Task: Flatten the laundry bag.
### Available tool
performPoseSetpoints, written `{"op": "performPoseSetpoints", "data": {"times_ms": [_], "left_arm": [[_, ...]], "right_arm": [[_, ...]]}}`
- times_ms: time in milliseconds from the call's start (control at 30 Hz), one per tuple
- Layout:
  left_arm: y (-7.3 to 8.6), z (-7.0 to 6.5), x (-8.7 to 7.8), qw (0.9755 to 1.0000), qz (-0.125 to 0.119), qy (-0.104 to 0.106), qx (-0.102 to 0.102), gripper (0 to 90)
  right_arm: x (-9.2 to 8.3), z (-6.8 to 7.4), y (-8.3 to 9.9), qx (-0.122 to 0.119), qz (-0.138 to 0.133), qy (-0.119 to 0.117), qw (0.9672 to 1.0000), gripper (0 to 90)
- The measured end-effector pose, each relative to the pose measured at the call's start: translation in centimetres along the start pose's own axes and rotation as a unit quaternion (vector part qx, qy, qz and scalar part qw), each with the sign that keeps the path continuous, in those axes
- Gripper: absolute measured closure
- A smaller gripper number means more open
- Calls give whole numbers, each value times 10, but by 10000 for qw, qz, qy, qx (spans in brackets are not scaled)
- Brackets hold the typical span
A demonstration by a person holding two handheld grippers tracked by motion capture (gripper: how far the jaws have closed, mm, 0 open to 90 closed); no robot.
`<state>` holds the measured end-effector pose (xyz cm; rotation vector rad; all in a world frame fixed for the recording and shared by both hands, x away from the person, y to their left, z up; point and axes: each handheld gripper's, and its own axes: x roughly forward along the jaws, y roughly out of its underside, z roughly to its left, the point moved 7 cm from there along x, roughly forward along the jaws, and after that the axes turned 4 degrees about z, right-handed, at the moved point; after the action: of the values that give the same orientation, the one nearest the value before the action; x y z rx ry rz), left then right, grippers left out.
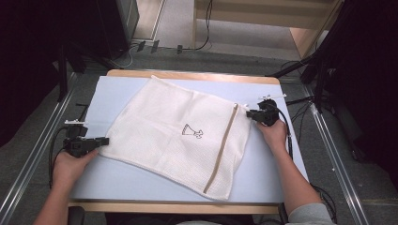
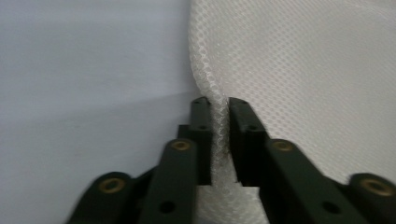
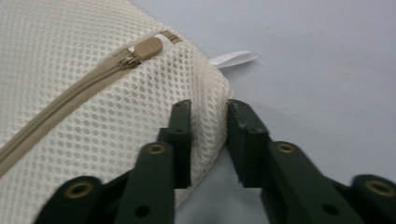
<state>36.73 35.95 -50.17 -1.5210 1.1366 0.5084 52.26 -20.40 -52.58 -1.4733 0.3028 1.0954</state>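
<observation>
A white mesh bag lies flat and skewed on the light blue tabletop. It has a tan zipper down its right side and a small dark print in the middle. My left gripper is at the bag's left corner. In the left gripper view the left gripper is shut on the mesh edge. My right gripper is at the bag's far right corner. In the right gripper view the right gripper pinches the bunched corner, just past the zipper pull and a white tag.
The table has a wooden rim at the back. Metal rails run along both sides on the floor. Black stands and cables crowd the right side, and a wooden unit stands behind the table.
</observation>
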Motion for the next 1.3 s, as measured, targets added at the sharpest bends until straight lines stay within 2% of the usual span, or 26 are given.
{"op": "performPoseSetpoints", "data": {"times_ms": [67,133,200,367,533,633,667,700,800,967,1000,1033,1100,1200,1300], "left_arm": [[-3,-1,2,9996,206,147,79,880],[-6,0,2,9997,175,90,127,885],[-17,3,4,9999,49,-54,118,884],[-40,10,12,9996,-167,-185,101,876],[-67,18,27,9994,-262,-220,13,871],[-79,20,31,9992,-392,-104,-62,871],[-79,20,31,9992,-392,-104,-62,872],[-84,20,32,9988,-472,-75,-63,871],[-90,19,37,9990,-426,-111,-41,872],[-101,15,45,9990,-404,-146,84,869],[-101,15,45,9990,-404,-146,84,868],[-105,13,49,9990,-355,-208,159,867],[-107,11,51,9990,-334,-239,202,864],[-113,4,55,9983,-267,-310,419,862],[-115,4,55,9989,-314,-189,279,847]], "right_arm": [[-1,2,1,41,60,-29,10000,840],[-1,4,0,5,101,9,9999,854],[-3,5,0,-20,139,11,9999,855],[-16,7,7,-50,182,-94,9998,852],[-33,9,26,-52,255,-240,9994,848],[-43,14,40,-89,303,-350,9989,845],[-43,14,40,-89,303,-350,9989,845],[-49,20,49,-161,326,-367,9987,841],[-58,28,61,-329,387,-348,9981,837],[-73,36,83,-427,437,-427,9972,832],[-73,36,83,-427,437,-427,9972,832],[-77,40,93,-410,511,-537,9964,832],[-80,45,99,-420,539,-604,9958,833],[-86,53,108,-503,633,-675,9944,843],[-88,56,110,-571,661,-662,9940,813]]}}
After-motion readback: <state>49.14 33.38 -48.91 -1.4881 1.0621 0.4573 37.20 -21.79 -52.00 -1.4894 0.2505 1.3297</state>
